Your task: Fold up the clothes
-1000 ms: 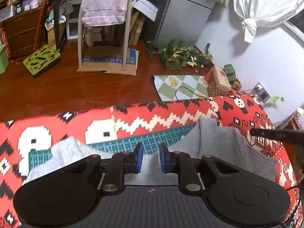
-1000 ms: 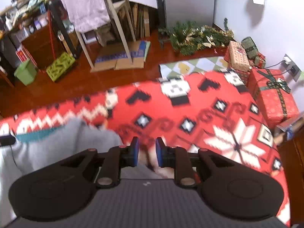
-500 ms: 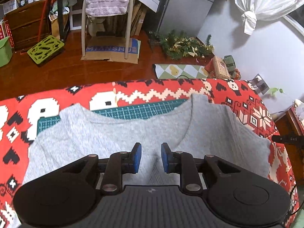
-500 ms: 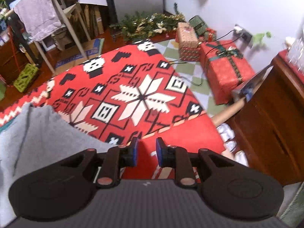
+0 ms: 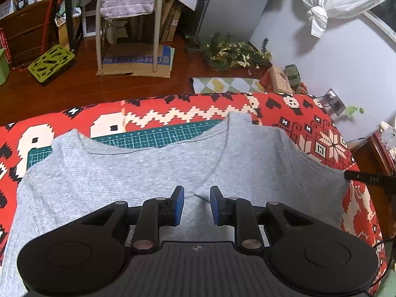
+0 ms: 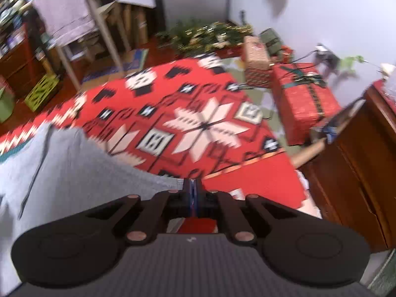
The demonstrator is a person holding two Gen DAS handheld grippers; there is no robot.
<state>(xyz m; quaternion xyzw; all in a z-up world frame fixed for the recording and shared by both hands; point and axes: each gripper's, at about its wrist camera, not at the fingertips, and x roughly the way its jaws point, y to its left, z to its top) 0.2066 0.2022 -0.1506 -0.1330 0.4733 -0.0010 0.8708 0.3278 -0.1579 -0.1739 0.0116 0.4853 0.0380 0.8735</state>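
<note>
Shirt [image 5: 138,173]: grey, spread flat on the bench, over a red patterned cloth [image 5: 309,128] and a green cutting mat [image 5: 153,136], neckline toward the far edge. Left tongs [image 5: 197,205]: open, blue pads apart, poised over the shirt's middle just below the neckline; contact with the fabric cannot be told. Right tongs [image 6: 192,193]: pressed closed on the shirt's right edge, fabric pinched between the pads, seen in the left view as a dark tip at the shirt's far right corner. Right view blurred.
</note>
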